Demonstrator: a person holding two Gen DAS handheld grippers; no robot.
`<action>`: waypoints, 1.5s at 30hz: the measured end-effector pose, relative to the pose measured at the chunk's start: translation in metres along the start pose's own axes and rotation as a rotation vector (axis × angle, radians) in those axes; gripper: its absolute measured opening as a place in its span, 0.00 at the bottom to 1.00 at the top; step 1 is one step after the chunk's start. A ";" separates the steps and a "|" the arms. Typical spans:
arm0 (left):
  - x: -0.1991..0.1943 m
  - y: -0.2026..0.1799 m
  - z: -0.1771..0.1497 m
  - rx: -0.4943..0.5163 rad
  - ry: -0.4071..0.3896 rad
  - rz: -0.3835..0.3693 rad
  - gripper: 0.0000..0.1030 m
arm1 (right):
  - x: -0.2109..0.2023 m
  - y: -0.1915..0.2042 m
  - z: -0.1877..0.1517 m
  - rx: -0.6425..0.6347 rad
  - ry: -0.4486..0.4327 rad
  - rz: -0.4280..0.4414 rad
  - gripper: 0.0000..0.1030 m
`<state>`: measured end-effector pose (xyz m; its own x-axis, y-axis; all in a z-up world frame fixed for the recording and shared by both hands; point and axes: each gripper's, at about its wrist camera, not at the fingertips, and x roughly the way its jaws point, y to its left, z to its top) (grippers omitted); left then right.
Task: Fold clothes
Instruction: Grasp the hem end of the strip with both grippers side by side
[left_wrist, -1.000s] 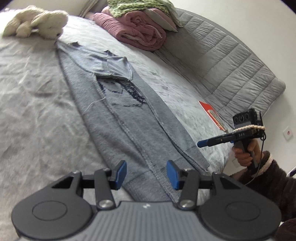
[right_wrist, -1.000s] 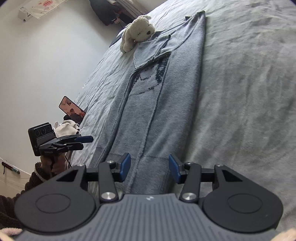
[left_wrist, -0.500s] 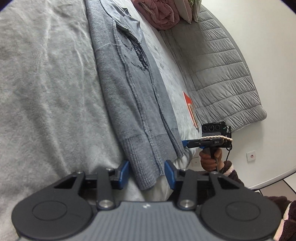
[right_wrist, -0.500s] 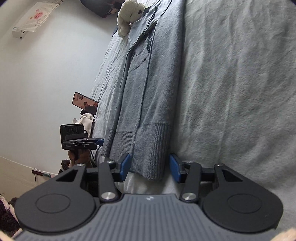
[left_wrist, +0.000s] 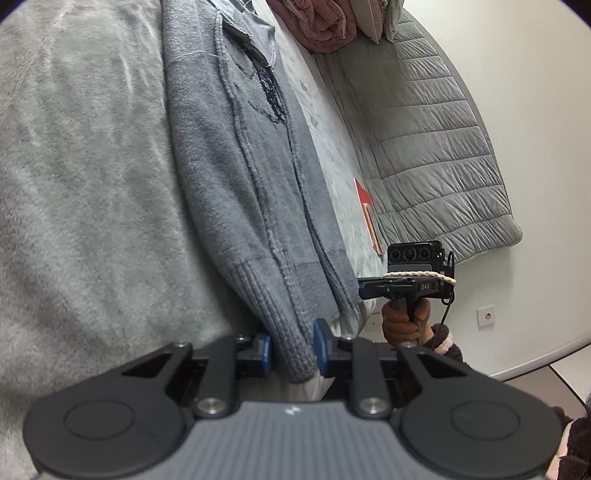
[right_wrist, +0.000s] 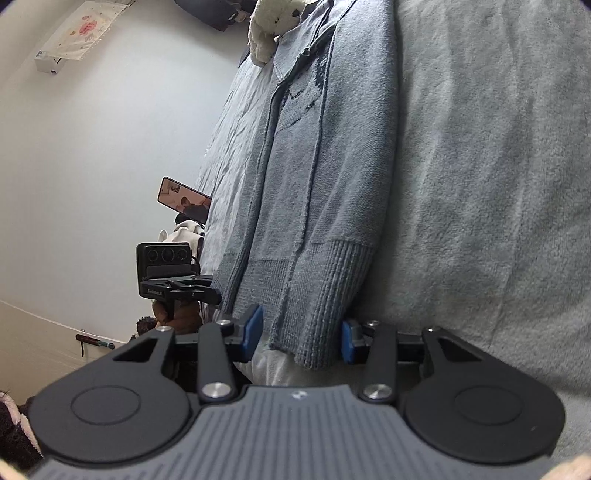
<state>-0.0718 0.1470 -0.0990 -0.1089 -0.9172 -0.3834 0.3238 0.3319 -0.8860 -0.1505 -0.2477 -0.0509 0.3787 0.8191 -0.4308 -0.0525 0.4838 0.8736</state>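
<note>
Left wrist view showed one grey knitted sweater (left_wrist: 236, 177), its ribbed hem between the left gripper (left_wrist: 291, 350) fingers, nearly clamped; only there, pink bedding (left_wrist: 325, 26). Right gripper (right_wrist: 300, 334) spread wide around the hem; only there, one phone (right_wrist: 183, 199).

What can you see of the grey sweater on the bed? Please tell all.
The grey sweater is knitted, with raised seams, a dark pattern on the chest and a ribbed hem. It lies lengthwise on the grey blanket, folded narrow, its hem hanging over the bed edge. The left gripper and the right gripper each have the hem between their jaws, not yet clamped.
</note>
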 end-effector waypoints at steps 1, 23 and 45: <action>-0.001 0.000 0.000 -0.006 -0.006 -0.009 0.18 | 0.002 0.000 0.001 0.015 -0.003 0.013 0.37; -0.023 0.018 0.028 -0.196 -0.371 -0.047 0.14 | 0.000 -0.012 0.043 0.163 -0.298 -0.038 0.22; -0.030 -0.022 0.053 0.106 -0.432 0.273 0.42 | 0.014 0.019 0.059 -0.110 -0.359 -0.264 0.41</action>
<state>-0.0260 0.1560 -0.0540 0.3836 -0.8150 -0.4344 0.3818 0.5682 -0.7290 -0.0922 -0.2453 -0.0269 0.6877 0.5140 -0.5127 -0.0013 0.7071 0.7072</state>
